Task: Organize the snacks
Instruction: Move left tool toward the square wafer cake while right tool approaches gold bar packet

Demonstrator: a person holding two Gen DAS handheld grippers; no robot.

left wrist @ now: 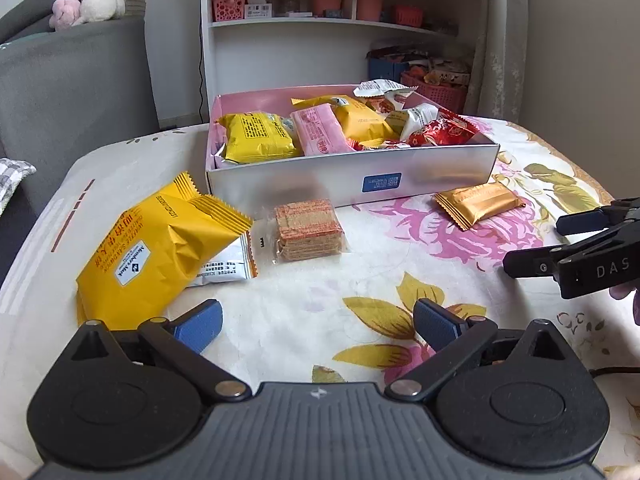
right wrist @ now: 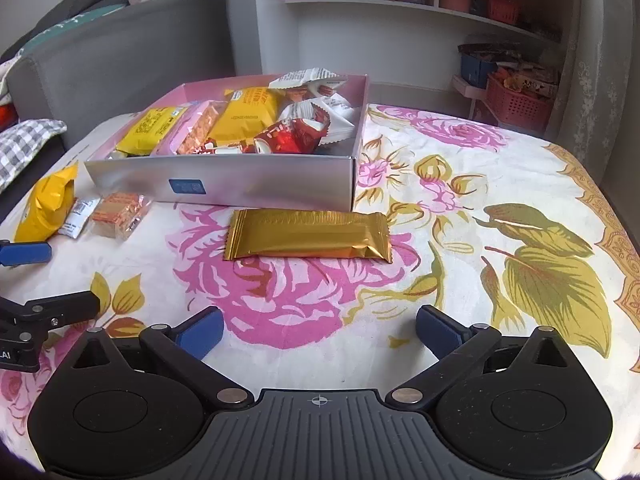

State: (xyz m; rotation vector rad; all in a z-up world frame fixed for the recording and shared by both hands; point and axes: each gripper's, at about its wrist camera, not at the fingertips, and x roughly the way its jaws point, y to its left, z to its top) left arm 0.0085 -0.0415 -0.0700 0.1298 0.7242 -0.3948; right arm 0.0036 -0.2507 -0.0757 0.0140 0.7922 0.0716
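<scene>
A white box with a pink inside [left wrist: 440, 168] [right wrist: 224, 184] holds several yellow, pink, red and white snack packs. On the flowered cloth in front of it lie a yellow pack [left wrist: 160, 248] [right wrist: 46, 204], a small white sachet [left wrist: 224, 266] [right wrist: 80, 216], a clear pack of wafers [left wrist: 308, 230] [right wrist: 120, 212] and a gold bar [left wrist: 480, 202] [right wrist: 308, 234]. My left gripper [left wrist: 318, 326] is open and empty, just right of the yellow pack. My right gripper [right wrist: 320, 330] is open and empty, short of the gold bar; it also shows in the left wrist view [left wrist: 536, 244].
A grey sofa [left wrist: 72, 92] stands left of the table. A white shelf unit [left wrist: 340, 20] with pink baskets stands behind the box. The table edge [right wrist: 616, 240] runs along the right. A checked cushion [right wrist: 24, 148] lies at the left.
</scene>
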